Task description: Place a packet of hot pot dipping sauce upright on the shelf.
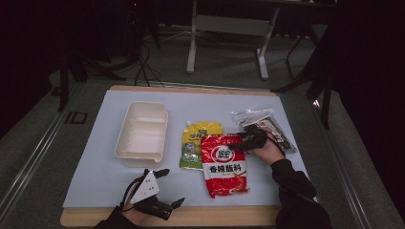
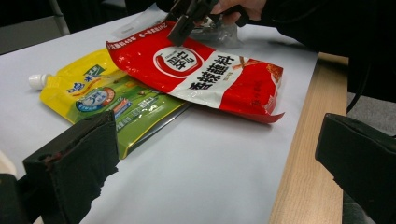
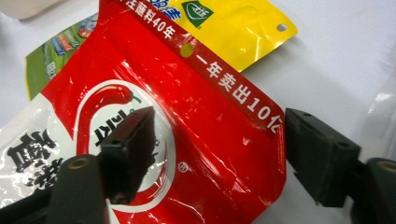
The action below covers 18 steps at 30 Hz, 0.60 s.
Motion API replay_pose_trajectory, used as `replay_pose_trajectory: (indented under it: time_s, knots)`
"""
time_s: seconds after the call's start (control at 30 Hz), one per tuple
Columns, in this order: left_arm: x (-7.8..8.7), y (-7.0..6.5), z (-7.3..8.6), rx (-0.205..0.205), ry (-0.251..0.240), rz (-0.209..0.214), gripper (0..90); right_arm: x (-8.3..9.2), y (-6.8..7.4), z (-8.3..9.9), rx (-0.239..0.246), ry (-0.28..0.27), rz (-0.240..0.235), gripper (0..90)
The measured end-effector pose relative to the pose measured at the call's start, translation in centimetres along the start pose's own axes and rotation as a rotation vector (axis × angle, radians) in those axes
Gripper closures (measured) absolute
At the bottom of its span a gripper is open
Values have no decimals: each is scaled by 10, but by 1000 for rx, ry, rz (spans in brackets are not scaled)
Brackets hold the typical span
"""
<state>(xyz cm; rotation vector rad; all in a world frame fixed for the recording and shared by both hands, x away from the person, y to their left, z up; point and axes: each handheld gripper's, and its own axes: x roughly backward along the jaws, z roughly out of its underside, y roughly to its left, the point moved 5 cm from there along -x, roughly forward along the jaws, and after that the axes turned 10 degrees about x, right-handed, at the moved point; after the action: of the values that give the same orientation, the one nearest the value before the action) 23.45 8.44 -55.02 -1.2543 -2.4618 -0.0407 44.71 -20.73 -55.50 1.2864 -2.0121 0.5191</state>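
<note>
Red and glossy, the chili seasoning pouch (image 1: 223,164) lies flat on the white mat (image 1: 95,176), overlapping the yellow-green spouted pouch (image 1: 197,143), as we bring our right gripper (image 3: 215,149) down with jaws parted astride its top corner. We judge it soft, slippery and light, best pinched by the stiff sealed edge. Our left gripper (image 1: 165,187) hangs open near the table's front edge.

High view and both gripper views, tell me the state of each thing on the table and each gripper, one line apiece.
red pouch: sealed, flat, overlapping the yellow pouch.
yellow pouch: capped, flat, partly under the red one.
white tray: upright, empty.
clear bag: crumpled, lying beside the right hand.
right gripper: jaws open astride the red pouch's top corner, pads not pressing.
left gripper: jaws open, nothing between them.
</note>
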Motion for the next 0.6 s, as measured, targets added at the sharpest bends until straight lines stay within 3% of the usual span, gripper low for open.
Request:
replay_pose_trajectory:
  time_s: [0.1, 0.17, 0.23, 0.33, 0.6]
  knots:
    - [0, -1, 0, -7, -1, -1, 7, 0, 0, 1, 11, 14, 10, 417]
    - [0, 0, 0, -5, -1, -2, 7, 1, 0, 2, 35, 43, 29, 572]
    - [0, 0, 0, -5, -1, -2, 7, 1, 0, 3, 39, 48, 23, 615]
    - [0, 0, 0, -5, -1, -2, 7, 6, 0, 3, 51, 57, 25, 805]
    - [0, 0, 0, -4, -2, -1, 7, 13, 3, -1, 76, 74, 45, 880]
